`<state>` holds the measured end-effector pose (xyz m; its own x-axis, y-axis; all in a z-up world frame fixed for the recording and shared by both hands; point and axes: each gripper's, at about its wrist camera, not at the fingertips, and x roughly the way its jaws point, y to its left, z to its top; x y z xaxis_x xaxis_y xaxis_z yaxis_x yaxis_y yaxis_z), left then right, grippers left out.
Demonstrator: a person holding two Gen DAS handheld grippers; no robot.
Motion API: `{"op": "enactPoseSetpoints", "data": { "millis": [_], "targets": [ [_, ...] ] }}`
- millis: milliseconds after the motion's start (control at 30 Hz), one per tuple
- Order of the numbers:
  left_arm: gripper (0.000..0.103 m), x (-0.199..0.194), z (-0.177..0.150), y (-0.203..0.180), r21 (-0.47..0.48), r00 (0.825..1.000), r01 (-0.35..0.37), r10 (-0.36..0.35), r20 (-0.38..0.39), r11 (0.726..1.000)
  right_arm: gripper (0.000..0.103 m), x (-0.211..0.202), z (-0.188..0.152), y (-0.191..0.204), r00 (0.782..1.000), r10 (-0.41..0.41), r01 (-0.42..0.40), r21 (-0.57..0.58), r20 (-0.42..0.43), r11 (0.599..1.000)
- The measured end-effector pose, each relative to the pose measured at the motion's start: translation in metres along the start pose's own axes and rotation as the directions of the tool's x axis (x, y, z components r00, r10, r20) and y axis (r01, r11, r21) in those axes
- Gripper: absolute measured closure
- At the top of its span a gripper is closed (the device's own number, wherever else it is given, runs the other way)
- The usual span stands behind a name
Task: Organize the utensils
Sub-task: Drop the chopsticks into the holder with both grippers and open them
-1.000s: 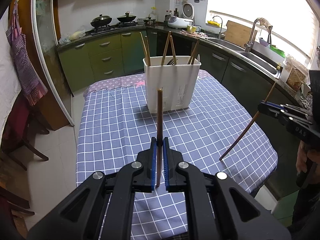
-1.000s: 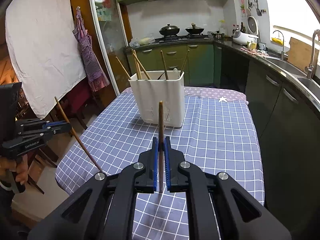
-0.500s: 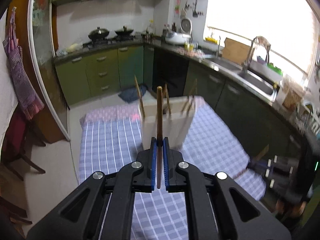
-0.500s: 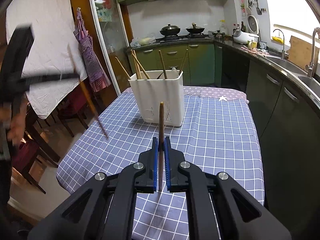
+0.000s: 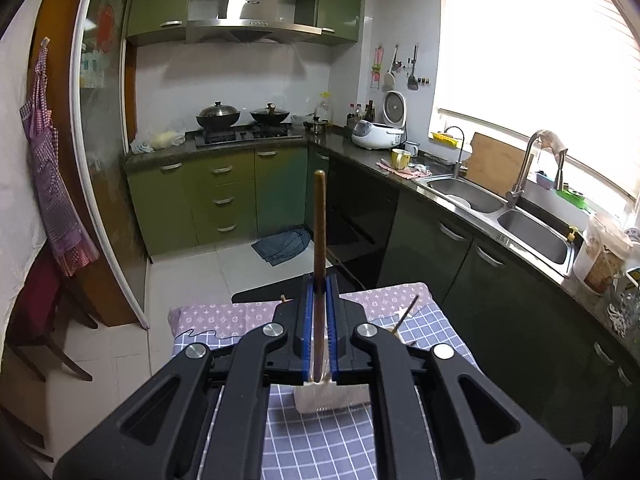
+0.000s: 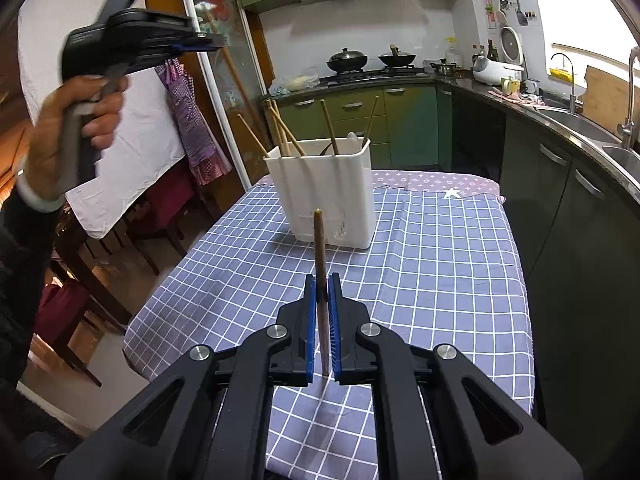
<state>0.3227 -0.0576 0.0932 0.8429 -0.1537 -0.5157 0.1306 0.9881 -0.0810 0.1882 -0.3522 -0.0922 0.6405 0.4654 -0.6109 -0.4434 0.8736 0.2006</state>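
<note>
While each hand-held gripper, left (image 5: 319, 300) and right (image 6: 322, 300), clamps one chopstick (image 6: 320, 264), the holder (image 6: 324, 196) stands on the table (image 6: 440, 264).

Counts on and above the checked table

Two grippers — left gripper (image 6: 208, 45) and right gripper (image 6: 322, 292) — each clamp one chopstick: (image 6: 234, 76) and (image 6: 321, 264). One white holder (image 6: 336, 200) stands on one table (image 6: 440, 280); about six wooden sticks (image 6: 328, 128) rise from it — the exact number is hard to tell.

A table (image 6: 460, 280) under a blue checked cloth (image 6: 432, 320) carries one white utensil holder (image 6: 328, 196).
</note>
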Motion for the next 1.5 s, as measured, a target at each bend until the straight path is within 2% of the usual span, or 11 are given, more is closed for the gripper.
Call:
{"op": "enactPoseSetpoints", "data": {
  "millis": [200, 367, 467, 533, 667, 733, 833, 1000, 1100, 1300, 1500],
  "targets": [
    [0.097, 0.036, -0.009, -0.001, 0.0, 0.999, -0.017, 0.017, -0.05, 1.0, 0.096, -0.001, -0.001, -0.001, 1.0, 0.001, -0.001, 0.003, -0.001, 1.0],
    [0.097, 0.062, -0.03, -0.003, 0.039, 0.991, -0.024, 0.029, -0.13, 0.999, 0.096, 0.002, 0.004, -0.003, 1.0, 0.001, -0.001, 0.009, -0.006, 1.0],
    [0.089, 0.066, -0.04, -0.003, 0.061, 0.987, -0.037, 0.046, -0.152, 0.997, 0.096, 0.002, 0.013, -0.002, 1.0, 0.007, -0.007, 0.006, -0.002, 1.0],
    [0.073, 0.059, -0.045, -0.001, 0.054, 0.989, -0.029, 0.036, -0.143, 0.998, 0.096, 0.001, 0.026, -0.002, 1.0, 0.014, -0.014, 0.002, 0.008, 1.0],
    [0.063, 0.022, -0.054, 0.007, 0.02, 0.997, -0.006, 0.007, -0.072, 1.0, 0.096, -0.01, 0.061, 0.001, 0.998, -0.003, 0.004, -0.02, 0.067, 1.0],
    [0.05, -0.004, -0.065, 0.011, 0.001, 1.0, -0.007, 0.007, -0.02, 1.0, 0.096, -0.016, 0.086, 0.002, 0.994, -0.008, 0.011, -0.024, 0.108, 1.0],
    [0.049, -0.038, -0.092, 0.016, -0.007, 1.0, 0.003, -0.003, 0.026, 1.0, 0.096, -0.021, 0.126, 0.001, 0.984, -0.03, 0.033, -0.013, 0.175, 0.999],
    [0.047, -0.076, -0.152, 0.026, -0.034, 1.0, 0.026, -0.025, 0.015, 0.999, 0.096, -0.018, 0.185, -0.005, 0.964, -0.071, 0.067, 0.025, 0.257, 0.997],
    [0.047, -0.092, -0.177, 0.036, -0.058, 1.0, 0.007, -0.005, 0.03, 0.998, 0.096, -0.006, 0.213, -0.009, 0.954, -0.093, 0.081, 0.056, 0.285, 0.995],
    [0.041, -0.109, -0.215, 0.059, -0.11, 0.998, -0.053, 0.057, 0.026, 0.992, 0.096, 0.036, 0.248, -0.018, 0.959, -0.119, 0.099, 0.089, 0.258, 0.991],
    [0.035, -0.115, -0.233, 0.062, -0.116, 0.995, -0.09, 0.095, 0.036, 0.989, 0.096, 0.086, 0.235, -0.016, 0.982, -0.105, 0.095, 0.069, 0.158, 0.993]
  ]
}}
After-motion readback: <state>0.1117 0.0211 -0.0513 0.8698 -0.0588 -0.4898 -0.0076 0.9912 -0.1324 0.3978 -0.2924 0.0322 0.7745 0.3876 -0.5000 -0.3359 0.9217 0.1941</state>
